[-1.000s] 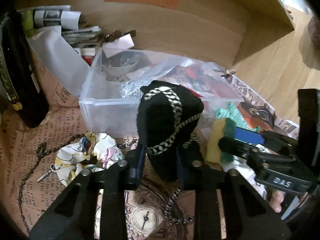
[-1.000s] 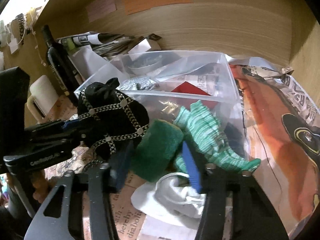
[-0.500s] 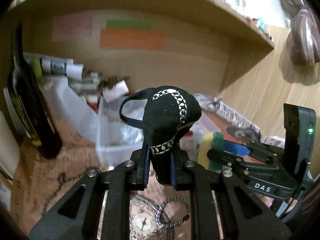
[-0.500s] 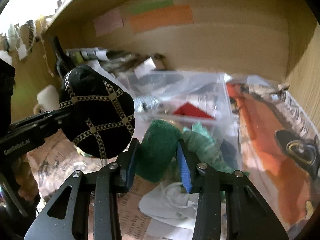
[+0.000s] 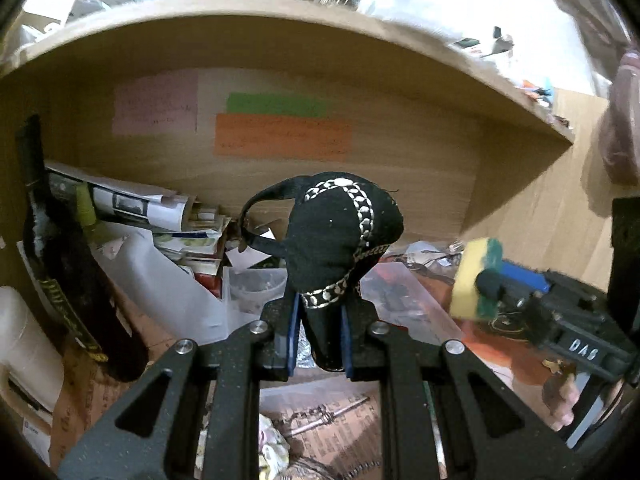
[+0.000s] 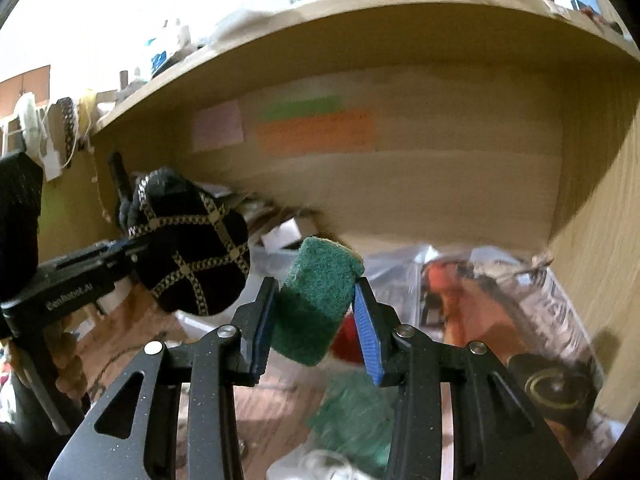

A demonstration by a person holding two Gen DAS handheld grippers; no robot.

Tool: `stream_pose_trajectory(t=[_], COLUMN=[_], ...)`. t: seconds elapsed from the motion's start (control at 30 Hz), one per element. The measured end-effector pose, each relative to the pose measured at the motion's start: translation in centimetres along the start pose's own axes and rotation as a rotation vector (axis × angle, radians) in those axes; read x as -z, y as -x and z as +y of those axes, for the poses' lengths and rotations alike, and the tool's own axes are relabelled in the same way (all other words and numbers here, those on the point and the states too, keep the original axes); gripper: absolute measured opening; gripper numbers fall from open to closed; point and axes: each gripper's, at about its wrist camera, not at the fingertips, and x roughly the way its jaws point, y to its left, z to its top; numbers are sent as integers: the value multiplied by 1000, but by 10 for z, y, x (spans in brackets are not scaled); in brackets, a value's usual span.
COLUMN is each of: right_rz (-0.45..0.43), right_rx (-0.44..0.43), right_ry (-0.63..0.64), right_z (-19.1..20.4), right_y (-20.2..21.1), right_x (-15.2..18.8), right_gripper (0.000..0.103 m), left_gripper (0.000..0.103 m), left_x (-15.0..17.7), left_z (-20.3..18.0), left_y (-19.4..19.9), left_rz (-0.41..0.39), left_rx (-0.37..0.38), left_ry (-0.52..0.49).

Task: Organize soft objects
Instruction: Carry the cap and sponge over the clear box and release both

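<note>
We have both soft things in hand and lifted off the table. Our left tongs [image 5: 318, 334] pinch the lower end of a black fabric pouch with chain trim [image 5: 340, 232], which stands up above the pads, its strap looping out to the left. Our right tongs [image 6: 314, 320] pinch a green-and-yellow scouring sponge [image 6: 316, 300] between the blue pads. So the picking up looks done for these two; setting them down in their place is what is left, and the pictures do not tell us where that place is.

More soft pieces lie below: a green knitted cloth [image 6: 352, 416] with something white beside it, and a patterned fabric scrap [image 5: 274, 450] near a loose chain [image 5: 320, 416].

Around us the nook is crowded: a clear plastic bin [image 5: 252, 292] full of odds and ends sits straight ahead, a dark bottle [image 5: 60, 248] stands at the left, papers [image 5: 132, 208] are heaped behind. The shelf [image 5: 280, 36] overhead limits how high we can raise things.
</note>
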Motion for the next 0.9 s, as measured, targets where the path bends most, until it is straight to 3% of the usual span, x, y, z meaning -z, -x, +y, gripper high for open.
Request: stream_pose_trajectory(t=[0.33, 0.53, 0.73, 0.8, 0.9], right_rz=[49, 187, 316, 354, 392], right_rx=[31, 15, 17, 5, -8], right_ry=[39, 73, 118, 126, 136], right_z=[-9, -8, -4, -4, -2], right_y=[-42, -86, -119, -126, -132], right_x=[-18, -7, 11, 16, 21], right_gripper=[35, 35, 36, 36, 38], left_gripper=[16, 16, 18, 23, 39], left_x=[7, 21, 27, 28, 29], left_z=[17, 27, 33, 34, 35], left_y=[-63, -100, -117, -119, -117], left_rz=[157, 270, 316, 324, 327], left_rx=[-26, -4, 15, 2, -24], left_ry=[38, 57, 90, 83, 68])
